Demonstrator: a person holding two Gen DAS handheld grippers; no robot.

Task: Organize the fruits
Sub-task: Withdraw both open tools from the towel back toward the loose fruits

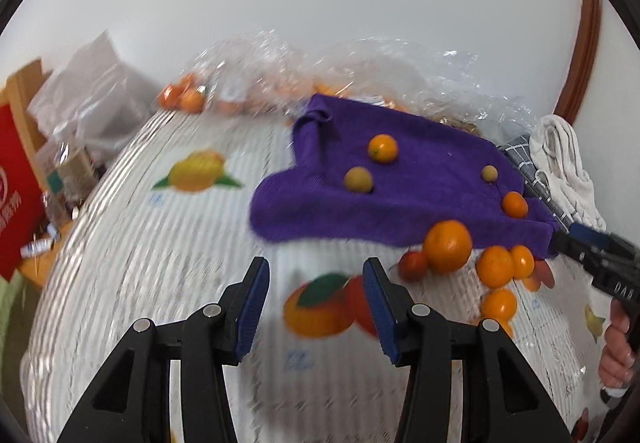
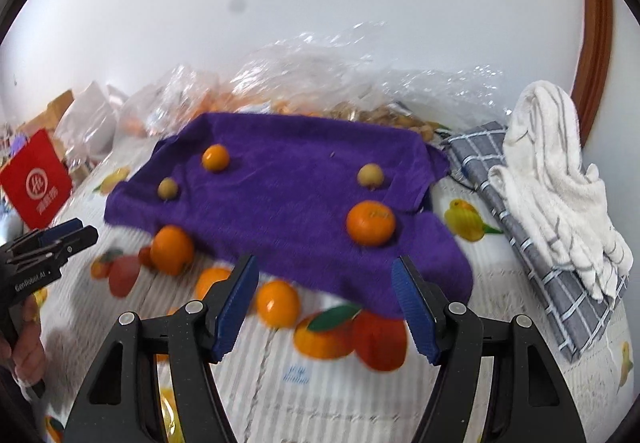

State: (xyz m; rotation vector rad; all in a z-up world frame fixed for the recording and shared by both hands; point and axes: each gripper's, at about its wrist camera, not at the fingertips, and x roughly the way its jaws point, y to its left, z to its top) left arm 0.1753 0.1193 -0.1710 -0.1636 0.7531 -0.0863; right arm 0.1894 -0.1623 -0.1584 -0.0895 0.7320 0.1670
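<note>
- Surface (image 2: 320, 395): covered by a white ribbed cloth printed with fruit pictures; it carries everything below.
- Clear plastic bags (image 2: 320, 67): crumpled heap along the far edge against the white wall, with orange fruit showing dimly inside.
- Purple towel (image 2: 280, 203): spread flat in the middle of the surface, its near edge lumpy and its left corner folded over.
- Grey checked cloth (image 2: 532, 267): lies just right of the purple towel, with a bunched white towel (image 2: 552, 179) on top of it.
- Red carton (image 2: 36, 183): stands at the far left among boxes and white bags.
- Left tongs (image 1: 316, 307): spread, nothing between the blue pads, over bare cloth left of the loose fruit; seen in the right wrist view at the left edge, held by a hand (image 2: 24, 347).
- Right tongs (image 2: 326, 307): spread wide, empty, poised above the towel's near edge.
- Large orange (image 2: 371, 223): on the purple towel, near right.
- Small orange (image 2: 215, 157): on the purple towel, far left.
- Two pale yellow-brown fruits: one at the towel's left (image 2: 167, 188), one at its far right (image 2: 370, 175), well apart.
- Loose oranges: one (image 2: 172, 249) touching the towel's near-left edge, two more (image 2: 278, 303) (image 2: 212, 281) on the cloth just in front of it.
- Small red fruit (image 2: 145, 255): beside the leftmost loose orange.
</note>
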